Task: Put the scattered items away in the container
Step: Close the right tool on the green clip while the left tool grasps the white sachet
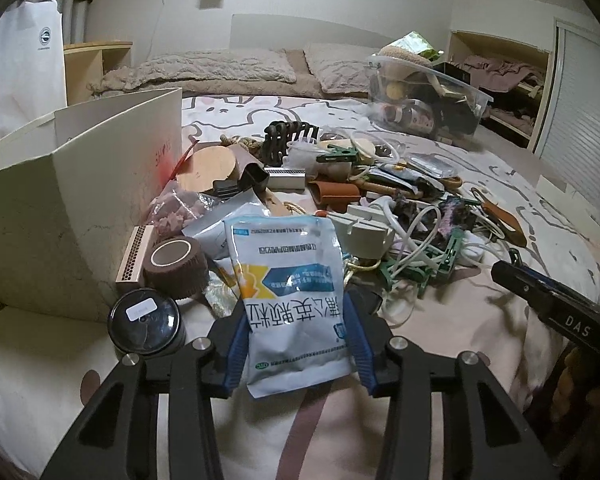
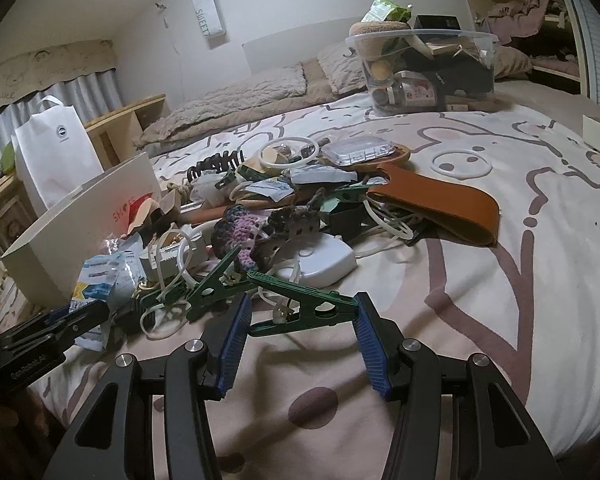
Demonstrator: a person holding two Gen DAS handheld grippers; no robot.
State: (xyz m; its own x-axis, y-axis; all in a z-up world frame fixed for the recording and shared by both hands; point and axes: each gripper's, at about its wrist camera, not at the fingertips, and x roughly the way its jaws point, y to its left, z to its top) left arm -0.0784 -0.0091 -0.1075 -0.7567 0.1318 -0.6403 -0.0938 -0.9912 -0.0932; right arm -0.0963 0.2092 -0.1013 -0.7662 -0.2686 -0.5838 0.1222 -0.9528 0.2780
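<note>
My left gripper [image 1: 296, 308] is shut on a white-and-blue sachet packet [image 1: 288, 264], its blue pads pressing both long edges. The packet stands tilted over the bedspread, next to a white cardboard box [image 1: 100, 184]. In the right wrist view my right gripper [image 2: 300, 316] is shut on a green clothes peg [image 2: 296, 289], held end to end between the pads at the near edge of the pile. A clear plastic bin [image 2: 480, 40], heaped with items, stands far back on the bed. The left gripper's fingers [image 2: 80, 320] show at lower left, with the packet [image 2: 100, 280] beyond them.
A tangled pile covers the bed's middle: a second green peg [image 2: 212, 284], a crochet piece [image 2: 236, 232], a white device [image 2: 324, 260], a brown leather strap [image 2: 440, 204], a black hair claw [image 1: 288, 136]. A round black tin [image 1: 146, 320] and a brown tape roll [image 1: 176, 264] sit by the box.
</note>
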